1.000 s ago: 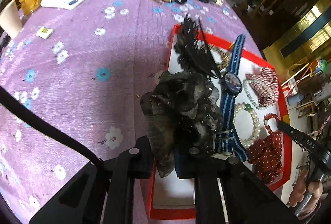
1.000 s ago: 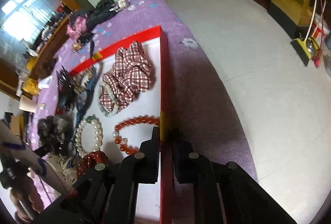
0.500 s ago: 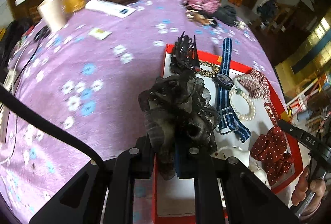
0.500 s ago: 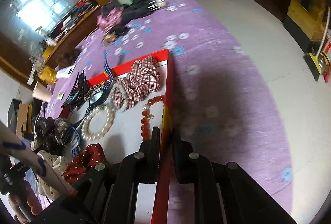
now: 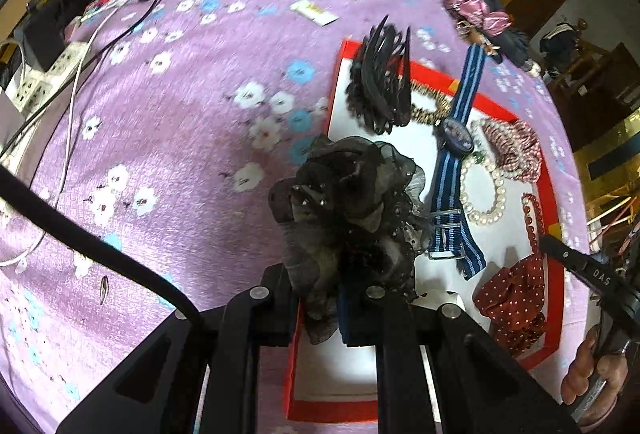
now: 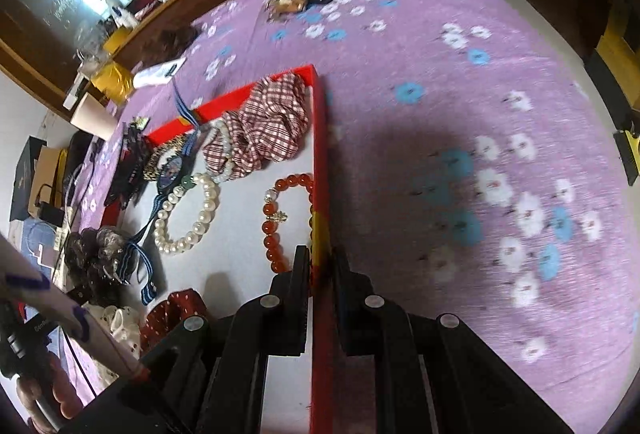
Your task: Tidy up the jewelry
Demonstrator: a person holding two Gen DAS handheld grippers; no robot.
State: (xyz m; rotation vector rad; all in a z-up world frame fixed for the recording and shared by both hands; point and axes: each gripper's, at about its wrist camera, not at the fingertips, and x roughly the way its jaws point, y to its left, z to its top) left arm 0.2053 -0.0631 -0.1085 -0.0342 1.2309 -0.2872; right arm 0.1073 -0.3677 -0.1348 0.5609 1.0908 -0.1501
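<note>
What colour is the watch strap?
The watch strap is dark blue with light blue stripes. It shows best in the left wrist view.

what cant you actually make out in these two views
- Left wrist view: the black scrunchie held in the left gripper hides the tray floor behind it.
- Right wrist view: the right gripper covers the tray's near rim.
- Right wrist view: the tablecloth is motion-blurred.

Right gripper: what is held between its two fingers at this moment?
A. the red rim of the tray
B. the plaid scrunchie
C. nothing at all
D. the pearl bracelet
A: in the right wrist view the right gripper is shut on the red rim of the tray, while the pearl bracelet and the plaid scrunchie lie loose inside the tray.
</note>
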